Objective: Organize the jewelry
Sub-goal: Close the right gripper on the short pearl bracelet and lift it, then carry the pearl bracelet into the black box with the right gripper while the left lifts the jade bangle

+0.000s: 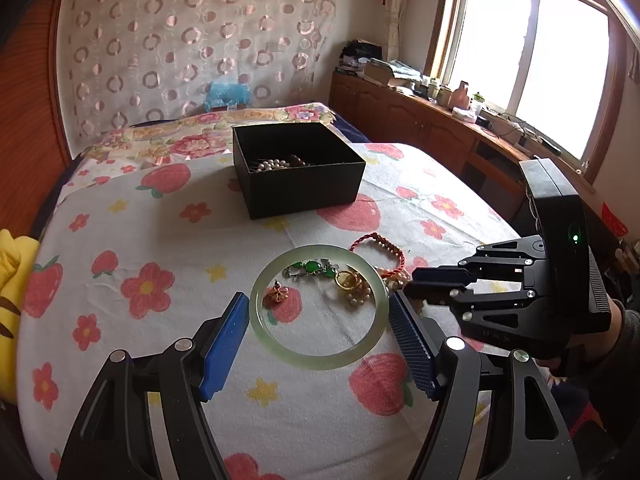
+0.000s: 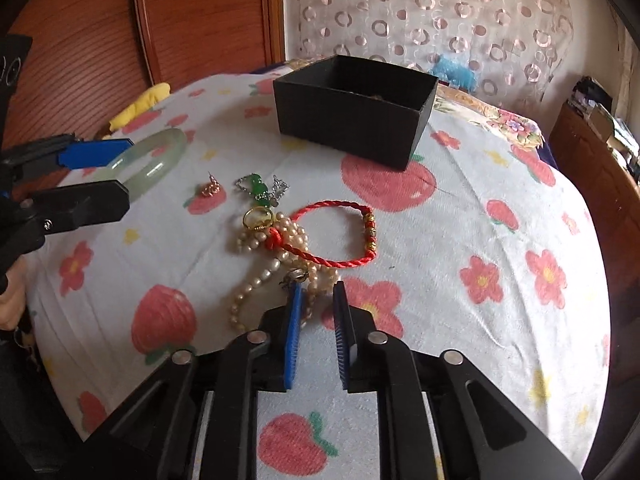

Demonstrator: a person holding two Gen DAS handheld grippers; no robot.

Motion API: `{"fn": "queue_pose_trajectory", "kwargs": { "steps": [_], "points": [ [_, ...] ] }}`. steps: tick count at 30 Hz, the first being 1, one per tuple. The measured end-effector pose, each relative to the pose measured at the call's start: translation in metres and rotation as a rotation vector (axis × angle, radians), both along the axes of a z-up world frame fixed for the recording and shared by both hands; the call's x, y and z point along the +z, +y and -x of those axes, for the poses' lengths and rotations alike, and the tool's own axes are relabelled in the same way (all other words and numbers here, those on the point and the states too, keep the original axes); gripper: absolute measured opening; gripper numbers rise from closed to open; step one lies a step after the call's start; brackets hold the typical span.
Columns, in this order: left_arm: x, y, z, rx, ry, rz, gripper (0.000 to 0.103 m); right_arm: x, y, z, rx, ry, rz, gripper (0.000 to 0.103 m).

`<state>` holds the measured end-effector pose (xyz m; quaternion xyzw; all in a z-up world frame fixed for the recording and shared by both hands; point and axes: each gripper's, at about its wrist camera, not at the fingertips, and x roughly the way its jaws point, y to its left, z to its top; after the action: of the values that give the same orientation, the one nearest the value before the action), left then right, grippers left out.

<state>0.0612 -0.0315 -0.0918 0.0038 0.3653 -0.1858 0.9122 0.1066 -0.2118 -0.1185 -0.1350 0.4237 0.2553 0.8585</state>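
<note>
My left gripper [image 1: 317, 300] is shut on a pale green jade bangle [image 1: 320, 360], its blue pads pressing the ring's two sides just above the bed; the bangle [image 2: 160, 160] also shows in the right wrist view. My right gripper [image 2: 318, 286] points down over a pearl strand [image 2: 256, 280], jaws all but closed and gripping nothing. Beside the pearls lie a red cord bracelet [image 2: 332, 203], a gold ring [image 2: 258, 218], a green pendant chain [image 2: 258, 188] and a small rose-gold charm [image 2: 210, 189]. An open black box [image 1: 300, 184] behind them holds pearls.
Everything lies on a bed sheet [image 2: 460, 220] printed with strawberries and flowers, which falls away at the edges. A yellow cloth [image 1: 8, 264] sits at the left edge. Wooden cabinets [image 1: 420, 120] with clutter run under the window on the right.
</note>
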Motion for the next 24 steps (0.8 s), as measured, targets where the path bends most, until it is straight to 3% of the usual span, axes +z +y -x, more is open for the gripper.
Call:
{"fn": "queue_pose_trajectory", "kwargs": {
  "steps": [7, 24],
  "points": [
    [-0.002, 0.0, 0.0, -0.003, 0.0, 0.002, 0.068, 0.01, -0.013, 0.0, -0.024, -0.04, 0.016, 0.005],
    [0.003, 0.005, 0.003, 0.007, -0.015, 0.01, 0.068, 0.152, -0.016, -0.003, 0.0, -0.333, -0.057, 0.005]
  ]
}}
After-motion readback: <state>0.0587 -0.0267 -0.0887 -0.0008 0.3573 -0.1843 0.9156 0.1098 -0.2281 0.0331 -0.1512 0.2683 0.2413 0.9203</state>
